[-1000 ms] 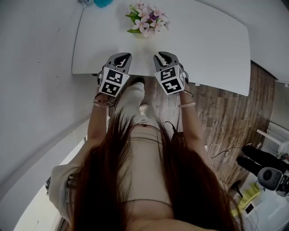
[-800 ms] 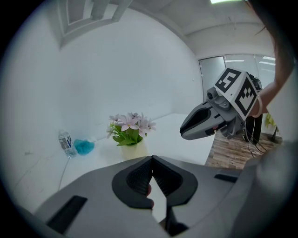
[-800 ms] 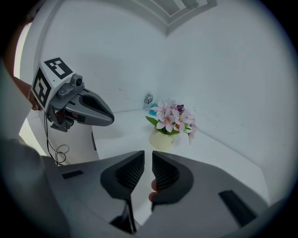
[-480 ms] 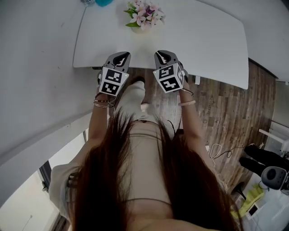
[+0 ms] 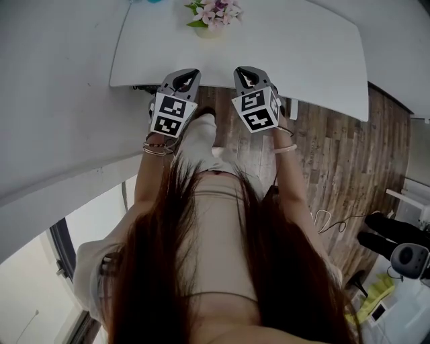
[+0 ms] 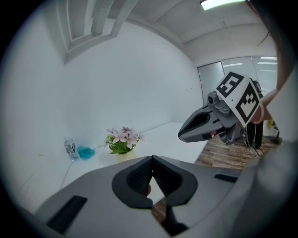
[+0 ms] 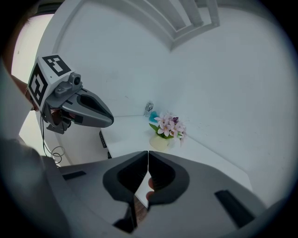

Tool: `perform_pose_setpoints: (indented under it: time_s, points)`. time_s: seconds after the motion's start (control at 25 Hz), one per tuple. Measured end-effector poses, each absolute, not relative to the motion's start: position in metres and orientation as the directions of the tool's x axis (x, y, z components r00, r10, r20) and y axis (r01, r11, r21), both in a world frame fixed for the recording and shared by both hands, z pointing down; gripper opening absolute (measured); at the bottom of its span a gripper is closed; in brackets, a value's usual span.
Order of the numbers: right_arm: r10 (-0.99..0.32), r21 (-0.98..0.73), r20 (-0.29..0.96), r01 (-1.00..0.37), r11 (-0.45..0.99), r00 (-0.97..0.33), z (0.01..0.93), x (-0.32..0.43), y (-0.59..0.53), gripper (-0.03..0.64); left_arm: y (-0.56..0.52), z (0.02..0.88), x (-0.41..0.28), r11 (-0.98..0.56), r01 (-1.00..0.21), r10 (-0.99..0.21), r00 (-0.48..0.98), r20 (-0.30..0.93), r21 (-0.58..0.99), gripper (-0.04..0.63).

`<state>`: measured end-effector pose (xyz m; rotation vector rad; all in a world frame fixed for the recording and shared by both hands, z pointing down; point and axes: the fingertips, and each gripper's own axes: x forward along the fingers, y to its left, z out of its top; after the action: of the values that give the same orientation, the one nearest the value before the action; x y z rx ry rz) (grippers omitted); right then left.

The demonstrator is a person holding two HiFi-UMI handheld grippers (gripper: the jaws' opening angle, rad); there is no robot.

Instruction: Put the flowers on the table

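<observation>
Flowers (image 5: 213, 11) well beyond right hand-held gripper (image 5: 244, 70)

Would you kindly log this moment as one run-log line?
flowers: in pot on white table | left gripper: jaws shut, empty | right gripper: jaws just closed, empty | both apart from flowers

Grey left gripper (image 5: 191, 72) and right gripper (image 5: 243, 70), black-and-white square markers on each. Beyond the fingertips, pink-and-white flowers (image 5: 213, 11) with green leaves, pale yellow pot (image 7: 159, 142), white table (image 5: 302, 47); beneath them, brown wood-plank floor (image 5: 336, 154).
</observation>
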<state>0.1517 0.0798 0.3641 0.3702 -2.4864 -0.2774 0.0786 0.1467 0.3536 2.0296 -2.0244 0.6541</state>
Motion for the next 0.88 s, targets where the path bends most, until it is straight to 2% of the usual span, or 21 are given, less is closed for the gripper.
perform_pose_setpoints:
  time_s: [0.52, 0.88]
  points:
    - [-0.357, 0.381, 0.46, -0.183, 0.906, -0.813, 0.334, 0.189, 0.121, 0.026, 0.183, 0.334, 0.114, -0.034, -0.99, -0.921, -0.023, 0.39, -0.139, 0.003]
    - [-0.383, 0.293, 0.368, -0.286, 0.913, -0.847, 0.299, 0.214, 0.137, 0.026, 0.203, 0.308, 0.132, -0.013, -0.991, -0.937, -0.035, 0.346, -0.134, 0.003]
